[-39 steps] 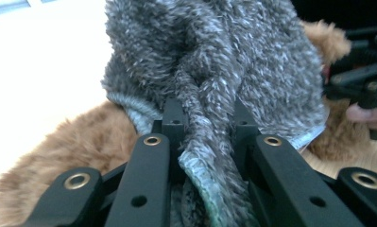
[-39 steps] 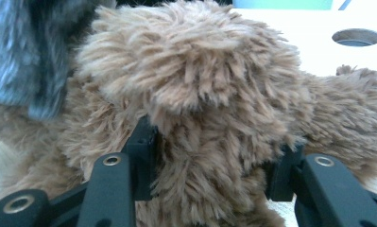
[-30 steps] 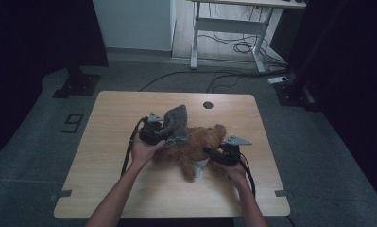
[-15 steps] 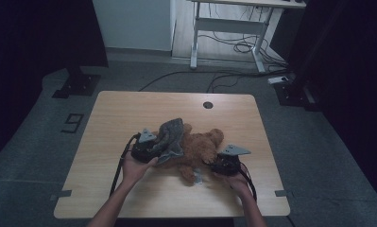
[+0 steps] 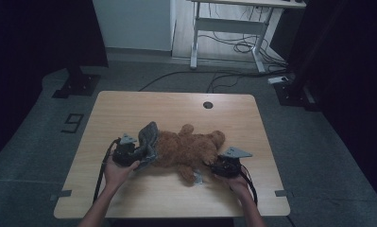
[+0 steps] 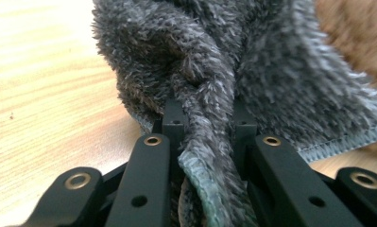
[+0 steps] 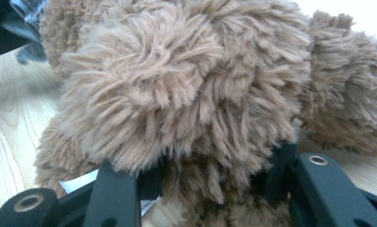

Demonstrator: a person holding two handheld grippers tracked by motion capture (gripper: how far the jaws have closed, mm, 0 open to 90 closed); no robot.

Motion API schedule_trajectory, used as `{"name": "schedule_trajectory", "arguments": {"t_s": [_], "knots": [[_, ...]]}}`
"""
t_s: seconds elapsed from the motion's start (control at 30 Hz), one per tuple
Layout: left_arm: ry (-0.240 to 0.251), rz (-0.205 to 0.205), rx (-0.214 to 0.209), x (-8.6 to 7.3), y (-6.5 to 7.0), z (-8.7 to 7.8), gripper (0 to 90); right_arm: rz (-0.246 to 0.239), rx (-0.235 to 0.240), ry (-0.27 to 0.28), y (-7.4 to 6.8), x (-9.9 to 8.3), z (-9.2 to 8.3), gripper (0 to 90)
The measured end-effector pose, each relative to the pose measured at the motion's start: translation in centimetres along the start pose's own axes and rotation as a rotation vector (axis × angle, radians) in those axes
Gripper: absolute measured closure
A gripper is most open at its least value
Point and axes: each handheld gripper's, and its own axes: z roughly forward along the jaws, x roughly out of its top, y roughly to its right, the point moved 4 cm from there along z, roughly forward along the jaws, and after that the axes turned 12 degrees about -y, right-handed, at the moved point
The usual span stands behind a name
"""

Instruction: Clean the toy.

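The left tool (image 5: 138,153) is clamping a bunched fold of a grey towel (image 5: 148,142), its jaws pinched tight on the cloth near the hemmed edge (image 6: 209,189). The towel is lying over the left end of a brown teddy bear (image 5: 188,149), which is stretching across the middle of the wooden bench (image 5: 129,109). The right tool (image 5: 213,166) is gripping the bear's fur (image 7: 191,179), its jaws having just been closing around that plush.

Brown plush bear (image 5: 188,149) lying flat mid-table, fluffy, limbs spread. Grey fuzzy cloth (image 5: 148,142) bunched over its left end, stitched hem showing, one fold pinched upright.
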Motion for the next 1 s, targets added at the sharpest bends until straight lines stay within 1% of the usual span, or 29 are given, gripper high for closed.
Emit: {"name": "schedule_trajectory", "arguments": {"t_s": [0.07, 0.1, 0.13, 0.17, 0.23, 0.3, 0.33, 0.37, 0.4, 0.43, 0.47, 0.53, 0.57, 0.6, 0.63, 0.67, 0.73, 0.77, 0.83, 0.87, 0.93, 1.0], "knots": [[0.044, 0.028, -0.017, 1.5, 1.2, -1.2, 74.7, 0.003, 0.001, 0.002, 0.1, 0.0, 0.0, 52.8], [0.066, 0.049, -0.023, 2.3, 2.0, -1.7, 74.7, 0.002, 0.001, 0.002, 0.1, 0.0, 0.0, 52.8], [0.085, 0.079, -0.032, 3.4, 3.3, -2.1, 74.7, 0.002, 0.000, 0.002, 0.0, 0.0, 0.0, 52.8], [0.091, 0.098, -0.041, 4.1, 4.2, -2.2, 74.7, 0.002, 0.000, 0.002, 0.0, 0.0, 0.0, 52.8], [0.099, 0.144, -0.075, 5.9, 6.6, -2.0, 74.7, 0.002, -0.001, 0.004, 0.0, 0.0, 0.0, 52.8], [0.094, 0.178, -0.130, 7.5, 9.4, -1.0, 74.6, 0.003, 0.000, 0.004, 0.0, 0.0, 0.0, 52.8], [0.083, 0.194, -0.152, 8.1, 10.8, -0.3, 74.6, 0.006, 0.001, 0.004, 0.0, 0.0, 0.0, 52.7], [0.072, 0.212, -0.171, 8.8, 12.3, 0.6, 74.6, 0.005, 0.001, 0.003, 0.0, 0.0, 0.0, 52.7], [0.050, 0.237, -0.187, 9.4, 14.1, 1.8, 74.5, 0.003, 0.003, 0.005, 0.1, 0.0, 0.0, 52.8], [0.035, 0.249, -0.188, 9.7, 15.1, 2.6, 74.5, 0.001, 0.003, 0.005, 0.1, 0.0, 0.0, 52.7], [0.008, 0.270, -0.182, 10.2, 16.4, 3.9, 74.5, 0.000, 0.003, 0.005, 0.1, -0.1, 0.0, 52.8], [-0.043, 0.297, -0.157, 10.4, 17.6, 5.8, 74.4, -0.002, 0.002, 0.003, 0.0, -0.1, 0.0, 52.7], [-0.059, 0.302, -0.142, 10.3, 17.8, 6.6, 74.4, -0.001, 0.001, 0.002, 0.0, -0.1, -0.1, 52.8], [-0.058, 0.303, -0.134, 10.2, 17.8, 7.1, 74.4, 0.000, -0.001, -0.003, 0.0, -0.2, -0.1, 52.8], [-0.052, 0.293, -0.144, 10.1, 17.7, 7.1, 74.5, 0.001, -0.007, -0.009, 0.1, -0.3, -0.1, 52.8], [-0.048, 0.286, -0.149, 10.0, 17.4, 7.0, 74.5, 0.004, -0.001, -0.006, 0.2, -0.3, -0.1, 52.8], [-0.041, 0.275, -0.143, 9.7, 16.5, 6.5, 74.6, 0.000, 0.003, -0.001, 0.2, -0.3, -0.1, 52.9], [-0.041, 0.272, -0.130, 9.6, 16.0, 6.2, 74.6, -0.001, 0.002, 0.001, 0.2, -0.3, 0.0, 53.0], [-0.037, 0.254, -0.088, 9.3, 14.7, 5.5, 74.6, 0.000, 0.000, 0.000, 0.2, -0.3, 0.0, 53.1], [-0.039, 0.249, -0.067, 9.2, 14.0, 5.2, 74.6, 0.001, -0.001, 0.002, 0.1, -0.3, 0.0, 53.1], [-0.038, 0.228, -0.043, 8.8, 12.4, 4.6, 74.6, -0.002, -0.003, 0.002, 0.2, -0.3, 0.0, 53.1], [-0.037, 0.210, -0.007, 8.2, 10.8, 3.9, 74.6, 0.001, -0.003, 0.005, 0.2, -0.3, 0.0, 53.2]]}}
